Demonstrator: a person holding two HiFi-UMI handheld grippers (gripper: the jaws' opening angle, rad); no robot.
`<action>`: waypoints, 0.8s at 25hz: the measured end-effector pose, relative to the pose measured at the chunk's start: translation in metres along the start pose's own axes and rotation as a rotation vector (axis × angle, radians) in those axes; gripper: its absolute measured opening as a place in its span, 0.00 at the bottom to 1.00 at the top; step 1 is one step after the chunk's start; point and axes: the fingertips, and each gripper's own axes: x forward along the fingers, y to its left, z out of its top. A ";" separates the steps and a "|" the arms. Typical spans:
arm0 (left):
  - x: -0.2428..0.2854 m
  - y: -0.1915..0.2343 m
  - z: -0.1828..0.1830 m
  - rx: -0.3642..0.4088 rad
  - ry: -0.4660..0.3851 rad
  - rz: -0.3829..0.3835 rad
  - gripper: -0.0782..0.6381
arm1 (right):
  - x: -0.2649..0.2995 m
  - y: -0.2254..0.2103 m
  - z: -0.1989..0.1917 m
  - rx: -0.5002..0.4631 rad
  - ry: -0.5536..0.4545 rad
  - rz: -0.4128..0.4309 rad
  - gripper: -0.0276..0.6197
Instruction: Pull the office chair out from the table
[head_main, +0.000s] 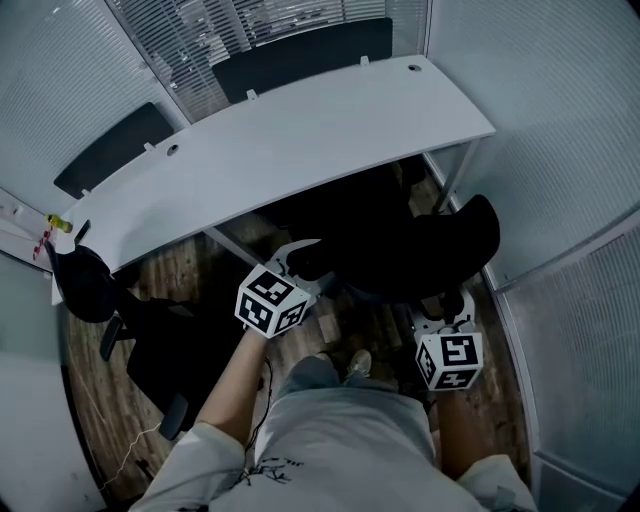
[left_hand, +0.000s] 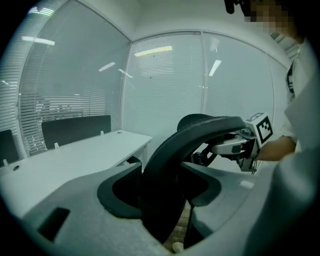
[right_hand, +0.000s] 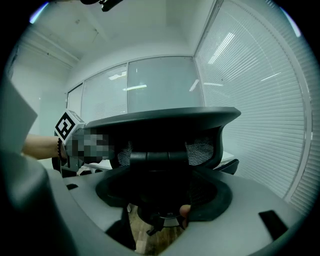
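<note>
The black office chair (head_main: 420, 250) stands half under the white curved table (head_main: 300, 140), its backrest toward me. My left gripper (head_main: 305, 258) grips the backrest's left edge. In the left gripper view the curved backrest rim (left_hand: 170, 160) runs between the wide-set jaws of that gripper (left_hand: 167, 192) and fills the gap. My right gripper (head_main: 445, 305) is at the backrest's right side. Its own view shows the backrest top (right_hand: 165, 122) and the bracket below sitting inside the right gripper (right_hand: 165, 200). Each gripper's marker cube shows in the other's view.
A second dark chair (head_main: 150, 340) stands left on the wood floor. A black bag (head_main: 80, 285) hangs by the table's left end. Glass walls with blinds (head_main: 560, 130) close in on the right and behind. A table leg (head_main: 455, 185) stands near the chair. My shoe (head_main: 358, 362) is just behind it.
</note>
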 end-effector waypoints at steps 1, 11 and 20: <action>0.000 -0.002 -0.001 0.000 0.004 -0.003 0.43 | -0.002 -0.001 -0.001 0.000 0.001 0.002 0.47; -0.003 -0.029 -0.003 0.020 0.010 -0.017 0.43 | -0.030 -0.004 -0.009 0.011 -0.003 -0.024 0.47; -0.011 -0.068 -0.010 0.031 0.009 -0.036 0.42 | -0.068 -0.007 -0.019 0.011 0.016 -0.024 0.47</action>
